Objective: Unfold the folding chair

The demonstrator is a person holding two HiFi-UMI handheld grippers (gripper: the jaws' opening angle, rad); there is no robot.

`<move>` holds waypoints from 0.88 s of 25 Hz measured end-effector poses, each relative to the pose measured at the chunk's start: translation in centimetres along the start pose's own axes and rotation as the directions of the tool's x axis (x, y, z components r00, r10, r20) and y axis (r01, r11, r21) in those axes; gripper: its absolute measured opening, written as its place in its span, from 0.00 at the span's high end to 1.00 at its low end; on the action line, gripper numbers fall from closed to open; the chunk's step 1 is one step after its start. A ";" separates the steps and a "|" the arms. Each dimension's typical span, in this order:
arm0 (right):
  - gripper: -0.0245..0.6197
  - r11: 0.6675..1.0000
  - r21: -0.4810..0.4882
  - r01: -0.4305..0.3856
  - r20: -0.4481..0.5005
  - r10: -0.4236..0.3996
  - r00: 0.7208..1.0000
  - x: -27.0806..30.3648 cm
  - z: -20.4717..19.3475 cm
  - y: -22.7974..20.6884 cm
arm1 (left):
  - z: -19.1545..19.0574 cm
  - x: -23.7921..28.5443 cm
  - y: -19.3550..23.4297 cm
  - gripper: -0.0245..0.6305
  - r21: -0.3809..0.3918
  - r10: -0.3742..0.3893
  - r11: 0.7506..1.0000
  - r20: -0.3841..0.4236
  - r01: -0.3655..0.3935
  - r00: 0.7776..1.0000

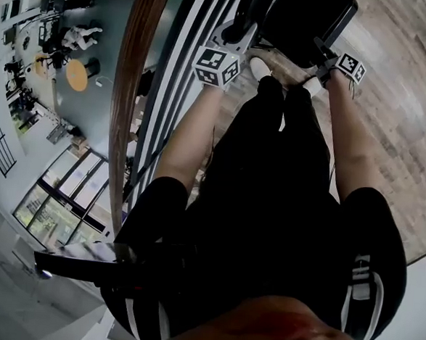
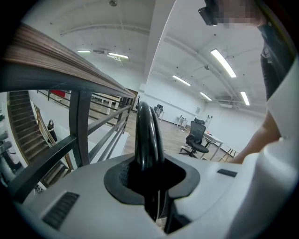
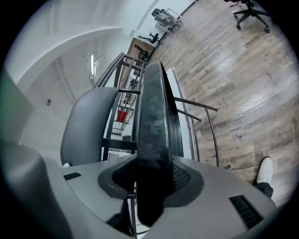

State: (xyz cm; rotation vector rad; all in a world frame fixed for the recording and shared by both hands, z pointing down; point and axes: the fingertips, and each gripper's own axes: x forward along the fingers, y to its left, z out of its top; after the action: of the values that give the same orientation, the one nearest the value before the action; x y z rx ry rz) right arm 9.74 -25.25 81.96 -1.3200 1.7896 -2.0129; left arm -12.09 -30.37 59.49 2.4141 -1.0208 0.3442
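Observation:
The black folding chair (image 1: 303, 19) stands at the top of the head view, just in front of the person's legs. My left gripper (image 1: 237, 36) is at the chair's left side. In the left gripper view my left gripper (image 2: 152, 182) is shut on a glossy black frame tube (image 2: 147, 135) that rises between the jaws. My right gripper (image 1: 321, 53) is at the chair's right side. In the right gripper view my right gripper (image 3: 152, 182) is shut on the thick black edge of a chair panel (image 3: 154, 126). A grey curved shell (image 3: 88, 121) shows to the left of that edge.
A railing with a wooden handrail (image 1: 131, 87) and black bars (image 1: 172, 75) runs close along the left, with a drop to a lower floor beyond. Wooden flooring (image 1: 398, 128) spreads to the right. A white shoe (image 1: 260, 66) is under the chair. An office chair (image 2: 198, 137) stands far off.

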 end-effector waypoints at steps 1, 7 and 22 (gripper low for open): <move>0.73 1.000 0.004 -0.012 0.001 0.012 1.000 -0.4 0.0 -0.5 | -0.2 0.1 -0.1 0.85 -0.003 -0.001 1.000 -0.006 0.001 1.000; 0.73 0.998 0.023 -0.066 -0.001 0.066 0.998 -2.4 -0.7 -3.2 | -1.7 0.0 -1.5 0.85 -0.007 -0.008 1.000 -0.029 0.008 1.000; 0.73 0.984 0.008 -0.178 0.004 0.178 0.984 -4.3 -0.6 -7.8 | -3.2 0.2 -1.2 0.85 -0.024 -0.022 1.000 -0.053 0.020 0.998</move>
State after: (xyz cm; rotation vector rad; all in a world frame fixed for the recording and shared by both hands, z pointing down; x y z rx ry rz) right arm 15.23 -19.98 86.52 -1.1154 1.8249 -1.9202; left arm -11.19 -28.07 61.90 2.3800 -0.9702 0.3852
